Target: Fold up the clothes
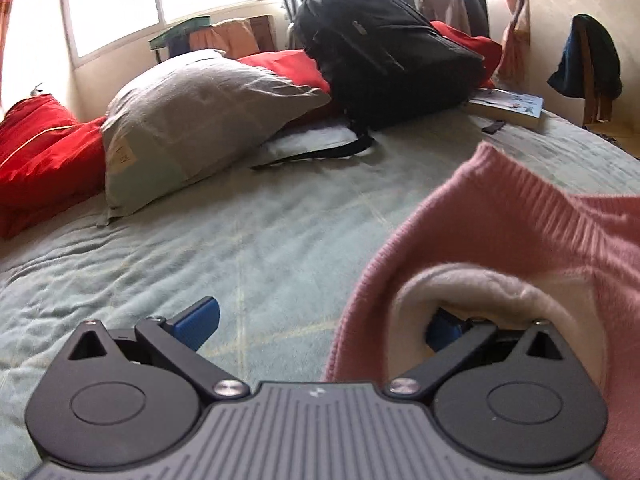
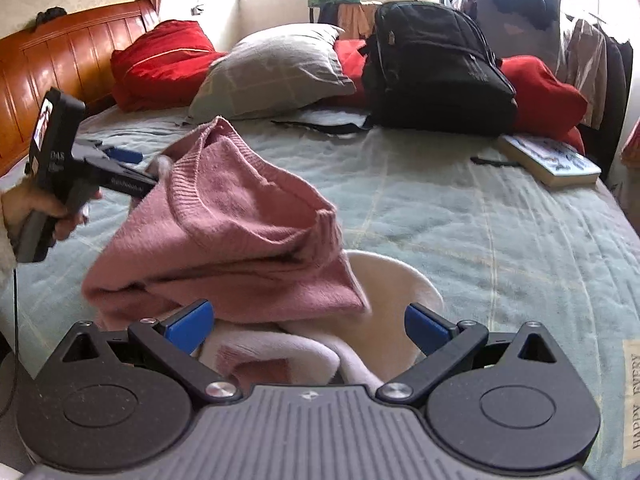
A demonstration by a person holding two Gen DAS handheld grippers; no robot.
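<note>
Only the right wrist view shows the headboard (image 2: 68, 52) and the hand (image 2: 38, 210) gripping the left gripper (image 2: 140, 168), which is spread wide, one finger tucked inside the pink sweater (image 2: 224, 236); whether it grips is unclear. The sweater is bunched on the bed (image 2: 460, 216), in front of the grey pillow (image 2: 272, 74). Right of the pillow: one backpack (image 2: 436, 68), one book (image 2: 550, 158). The right gripper (image 2: 308, 326) gapes, empty, over the sweater's edge.
</note>
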